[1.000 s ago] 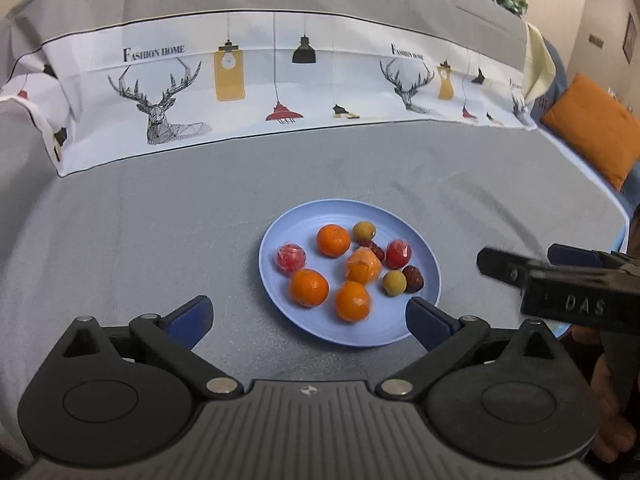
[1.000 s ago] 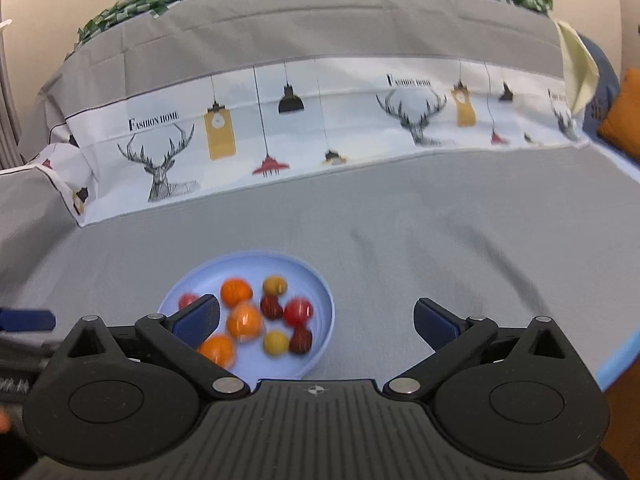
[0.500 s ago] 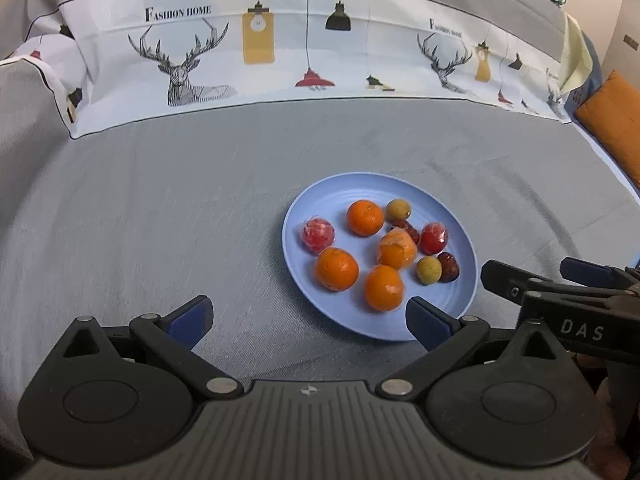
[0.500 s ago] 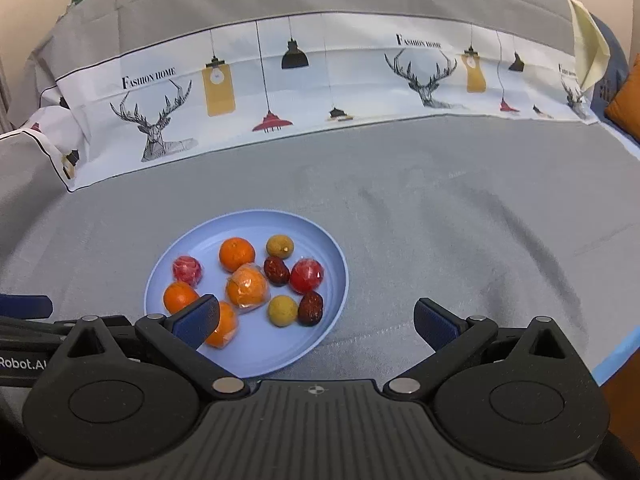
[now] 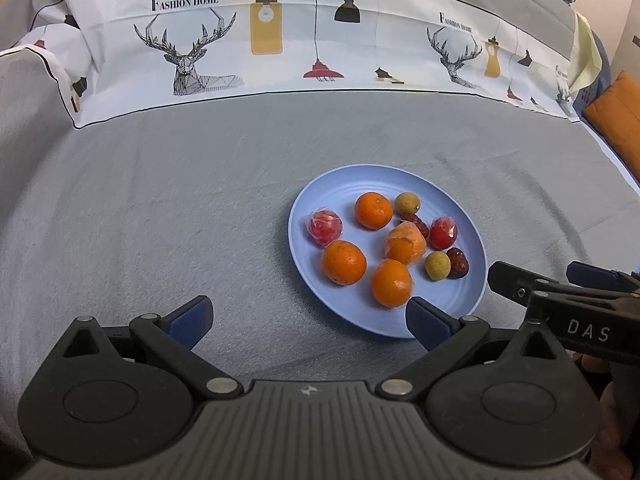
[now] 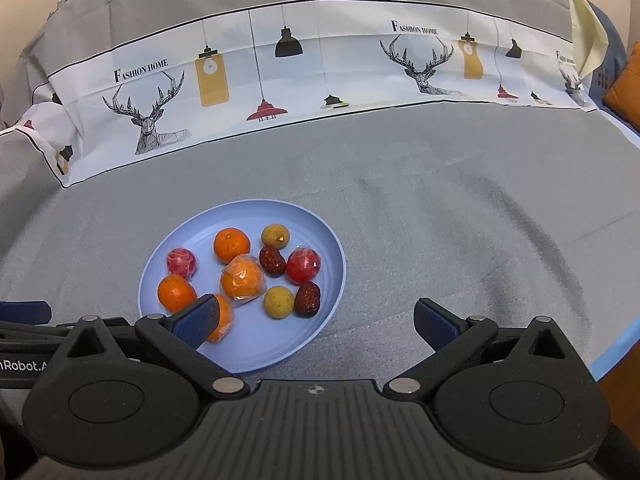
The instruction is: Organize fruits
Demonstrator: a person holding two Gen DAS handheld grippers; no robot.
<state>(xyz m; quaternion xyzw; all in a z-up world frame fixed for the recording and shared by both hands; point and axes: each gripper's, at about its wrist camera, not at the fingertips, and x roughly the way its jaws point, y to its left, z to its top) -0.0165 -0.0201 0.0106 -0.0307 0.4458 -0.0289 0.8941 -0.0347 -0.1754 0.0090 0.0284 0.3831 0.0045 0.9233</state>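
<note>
Surface: a grey cloth (image 5: 160,208) covered the bench; a white printed band (image 5: 312,32) with deer, hanging lamps and the words "FASHION HOME" ran across its far side.
Plate: a light blue plate (image 5: 352,184) lay flat on the grey cloth, right of centre in the left wrist view and left of centre in the right wrist view (image 6: 320,236).
Oranges: four sat on the plate; a bare orange (image 5: 373,210) lay toward the far side, another (image 5: 344,262) at the near left, a third (image 5: 391,282) at the near edge, and a wrapped orange (image 5: 405,245) in the middle, touching a dark red date (image 5: 416,222).
Red fruits: two in clear wrap, one (image 5: 325,227) at the plate's left and one (image 5: 442,233) to the right of the middle.
Small fruits: two yellow-green round ones, possibly longans, one (image 5: 407,203) at the far side and one (image 5: 437,265) near the right rim, the latter touching a second dark date (image 5: 457,263).
Left tongs (image 5: 308,316): spread wide and holding nothing, with the right blue pad (image 5: 424,320) over the plate's near rim and the other pad over bare cloth.
Right tongs (image 6: 316,320): also spread wide and empty; the left pad (image 6: 198,318) overlapped the nearest orange in its own view, though contact could not be judged.
Side by side: the right tongs' fingers (image 5: 516,280) showed at the right edge of the left wrist view, just beside the plate.
Hand: part of a hand (image 5: 608,412) showed below them.
Cushion: an orange cushion (image 5: 616,116) lay at the far right.
</note>
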